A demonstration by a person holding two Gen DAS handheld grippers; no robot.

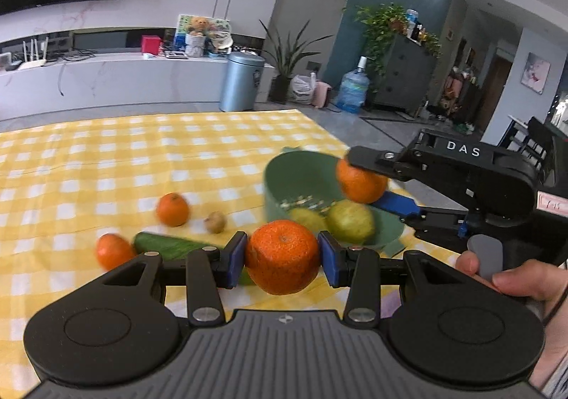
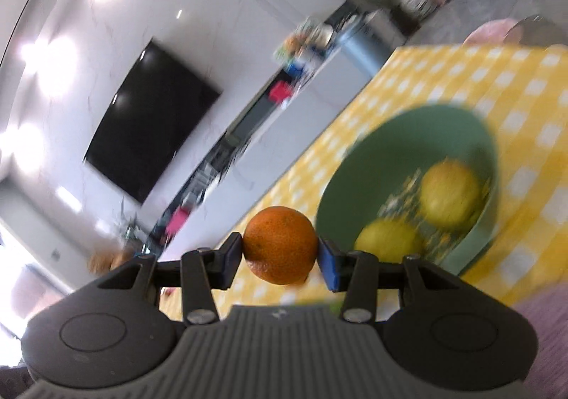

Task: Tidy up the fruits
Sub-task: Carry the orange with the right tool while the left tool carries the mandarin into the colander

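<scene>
L tool (image 1: 283, 257) clamped on a mandarin (image 1: 283, 256), blue pads (image 1: 236, 258) touching both sides, fruit held clear above the bench (image 1: 106, 157) w/ its yellow-white check cloth. R tool (image 2: 280, 249) also clamped on a mandarin (image 2: 280, 244); in the left wrist view that tool (image 1: 365, 182) reaches in from the right, one finger over and one under its fruit (image 1: 361, 182), hanging over the green bowl (image 1: 301, 171). Person's hand (image 1: 511, 278) grips the R tool's handle, lower right.

Bowl sits on the cloth near the bench's right edge. Inside: 2 yellow-green fruits (image 1: 349, 221), look like lemons or pears, can't tell which, touching or nearly so. Right wrist view shows the same pair (image 2: 449, 193) in the bowl (image 2: 355, 193), just beyond the held mandarin; view is tilted and motion-blurred.

Loose on the cloth, left of the bowl: mandarin (image 1: 173, 209), another mandarin (image 1: 113, 251) nearer the cam, a cucumber (image 1: 167, 246) just beside that one, and a small brownish round fruit (image 1: 216, 221) between the far mandarin and the bowl, type unclear.
</scene>
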